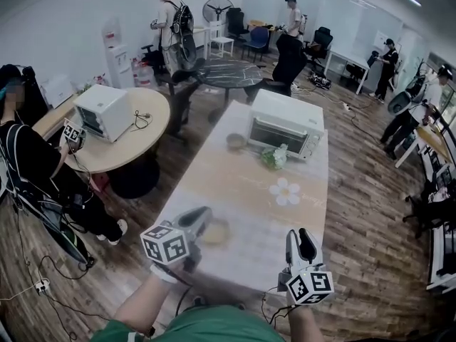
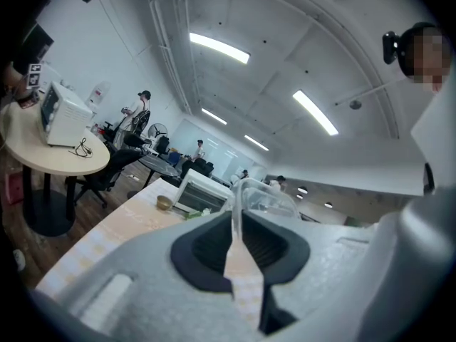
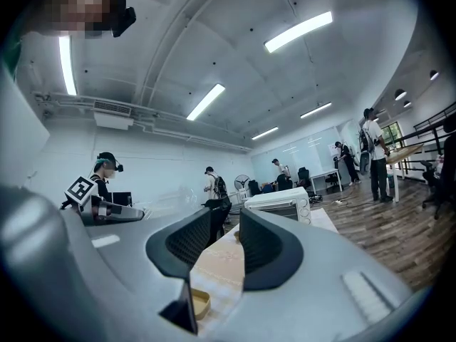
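- The left gripper (image 1: 202, 219), held in the person's left hand, hangs over the near end of a long table covered by a pale beige-and-white cloth (image 1: 235, 184).
- In the left gripper view, the left gripper (image 2: 234, 214) has its dark pads pressed to a thin slit. They pinch the thin edge of a clear, rounded plastic piece (image 2: 267, 194), which arches up beyond the tips. The head view blurs this piece too much to make it out.
- A shallow tan round dish (image 1: 216, 232) lies on the cloth just beside the left gripper's tips.
- The right gripper (image 1: 302, 235) hovers at the table's near right corner, well apart from the left one.
- In the right gripper view, the right gripper (image 3: 226, 223) is released, its jaws apart with only cloth showing between them. The tan dish (image 3: 200, 303) sits low and left of the gap.
- At the far end stands a white boxy toaster oven (image 1: 285, 125) with a glass door.
- In front of the oven are a small brown bowl (image 1: 236, 141) and a green leafy bundle (image 1: 274, 157).
- A white flower-shaped mat (image 1: 285, 191) lies mid-table.
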Action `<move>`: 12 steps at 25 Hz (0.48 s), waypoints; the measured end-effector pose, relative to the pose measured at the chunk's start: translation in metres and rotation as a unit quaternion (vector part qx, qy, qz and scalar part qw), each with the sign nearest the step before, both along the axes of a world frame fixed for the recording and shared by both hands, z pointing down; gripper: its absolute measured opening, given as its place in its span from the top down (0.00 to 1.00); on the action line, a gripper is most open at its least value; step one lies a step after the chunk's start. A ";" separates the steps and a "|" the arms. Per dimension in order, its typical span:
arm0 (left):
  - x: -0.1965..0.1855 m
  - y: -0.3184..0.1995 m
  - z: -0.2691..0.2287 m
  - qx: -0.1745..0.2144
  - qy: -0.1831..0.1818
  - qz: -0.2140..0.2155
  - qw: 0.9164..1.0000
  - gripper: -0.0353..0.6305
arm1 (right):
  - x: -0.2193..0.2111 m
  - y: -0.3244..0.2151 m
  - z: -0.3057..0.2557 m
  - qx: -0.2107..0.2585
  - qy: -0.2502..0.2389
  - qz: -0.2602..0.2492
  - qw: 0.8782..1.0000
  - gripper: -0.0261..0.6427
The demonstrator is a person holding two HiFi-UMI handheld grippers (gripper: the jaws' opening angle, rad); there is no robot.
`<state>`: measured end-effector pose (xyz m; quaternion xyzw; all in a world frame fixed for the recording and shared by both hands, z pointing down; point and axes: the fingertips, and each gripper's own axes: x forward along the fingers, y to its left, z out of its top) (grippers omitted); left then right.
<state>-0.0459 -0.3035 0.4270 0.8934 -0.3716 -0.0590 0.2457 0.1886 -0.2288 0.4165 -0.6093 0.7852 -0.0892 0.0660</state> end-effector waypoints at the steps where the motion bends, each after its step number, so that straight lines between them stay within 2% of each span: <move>1: 0.001 0.001 -0.003 0.004 -0.001 0.001 1.000 0.89 | 0.000 0.000 -0.001 0.001 0.001 0.001 1.000 0.77; 12: 0.009 0.007 -0.033 0.041 0.001 0.012 0.999 0.89 | 0.004 0.004 -0.015 0.019 -0.001 0.008 1.000 0.77</move>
